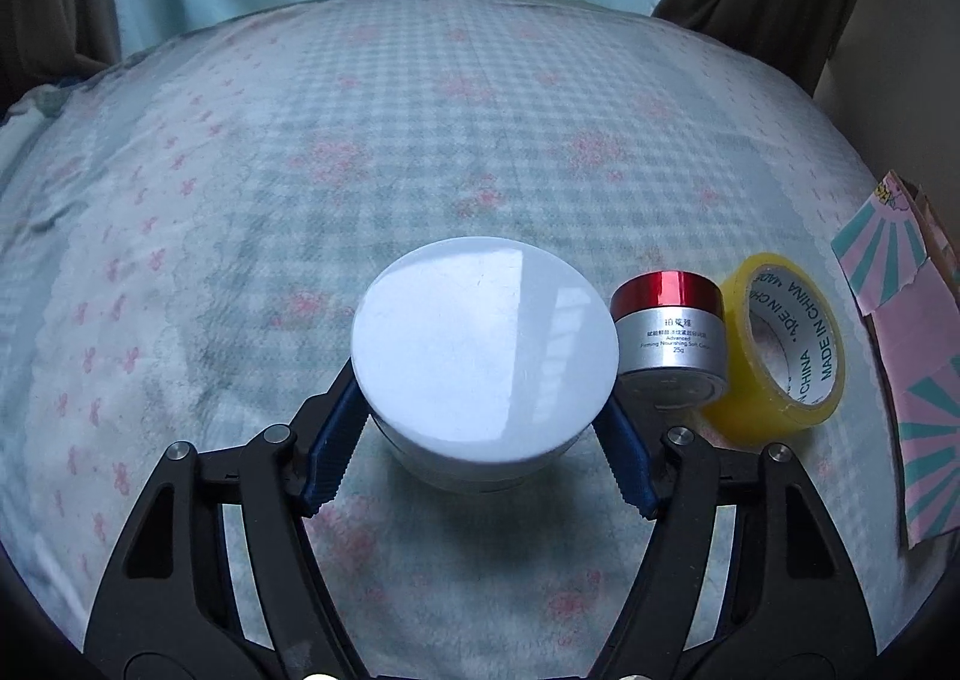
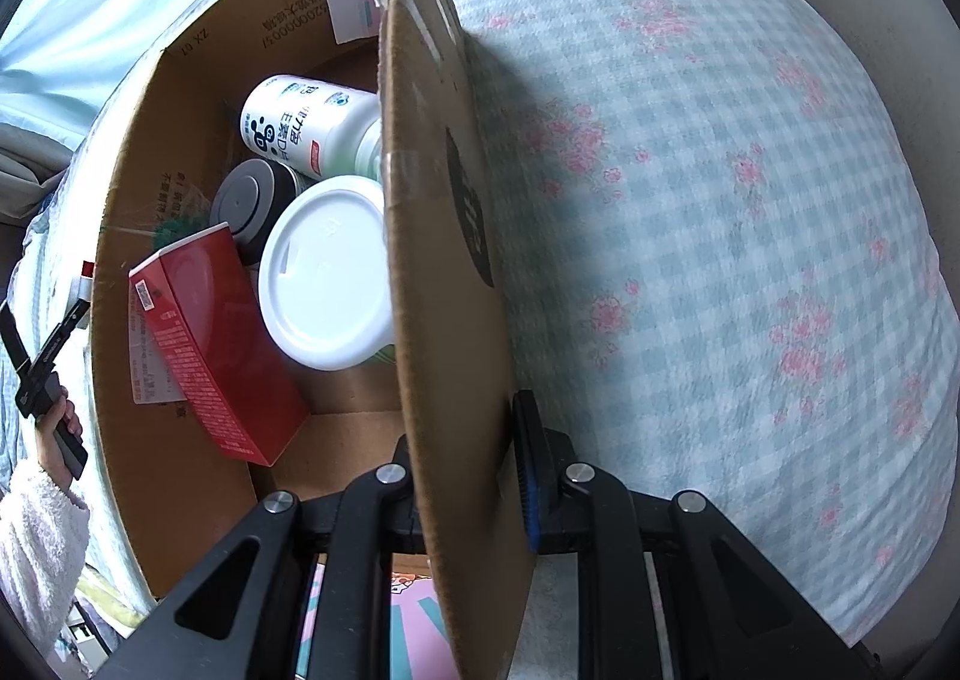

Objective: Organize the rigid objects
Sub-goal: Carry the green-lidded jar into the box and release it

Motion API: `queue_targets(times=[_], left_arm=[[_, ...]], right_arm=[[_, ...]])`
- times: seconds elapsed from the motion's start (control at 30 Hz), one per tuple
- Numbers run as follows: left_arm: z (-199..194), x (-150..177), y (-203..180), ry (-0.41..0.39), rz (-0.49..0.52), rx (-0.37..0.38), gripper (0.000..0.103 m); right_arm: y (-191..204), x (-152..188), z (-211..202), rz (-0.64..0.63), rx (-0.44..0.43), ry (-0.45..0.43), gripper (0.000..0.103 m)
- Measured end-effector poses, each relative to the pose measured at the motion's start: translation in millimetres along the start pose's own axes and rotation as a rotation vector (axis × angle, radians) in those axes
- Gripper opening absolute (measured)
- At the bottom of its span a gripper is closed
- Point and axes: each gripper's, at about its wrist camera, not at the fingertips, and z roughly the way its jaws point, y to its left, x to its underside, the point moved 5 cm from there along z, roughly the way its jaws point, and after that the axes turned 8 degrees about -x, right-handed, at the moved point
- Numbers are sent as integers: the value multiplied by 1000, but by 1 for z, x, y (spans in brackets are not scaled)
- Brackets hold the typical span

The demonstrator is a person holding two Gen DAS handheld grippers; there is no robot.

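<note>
Both jaws holding: left gripper (image 1: 480,428) white jar (image 1: 485,347), right gripper (image 2: 465,476) box wall (image 2: 447,284); open bedspread (image 1: 420,128) ahead.

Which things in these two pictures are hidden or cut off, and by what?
- Left wrist view: the white jar has its lower body and the contact with the pads hidden by its own wide lid.
- Left wrist view: the picture edge cuts off the box.
- Right wrist view: the box wall covers the inner finger of the right gripper and part of the white tub.

white-lidded jar (image 1: 485,347), red-capped silver pot (image 1: 669,323), yellow tape (image 1: 780,344), blue fingers (image 1: 330,455)
</note>
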Motion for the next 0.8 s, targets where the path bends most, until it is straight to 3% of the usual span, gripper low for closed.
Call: queue_targets(times=[0.37, 0.57, 0.8], left_arm=[[-99, -25, -19, -51, -78, -42, 68], [-161, -46, -67, -77, -88, -44, 68], [-210, -71, -147, -120, -99, 25, 68]], right_arm=[[3, -2, -1, -15, 7, 26, 17], [8, -9, -3, -43, 2, 48, 17], [22, -14, 4, -125, 12, 85, 17]])
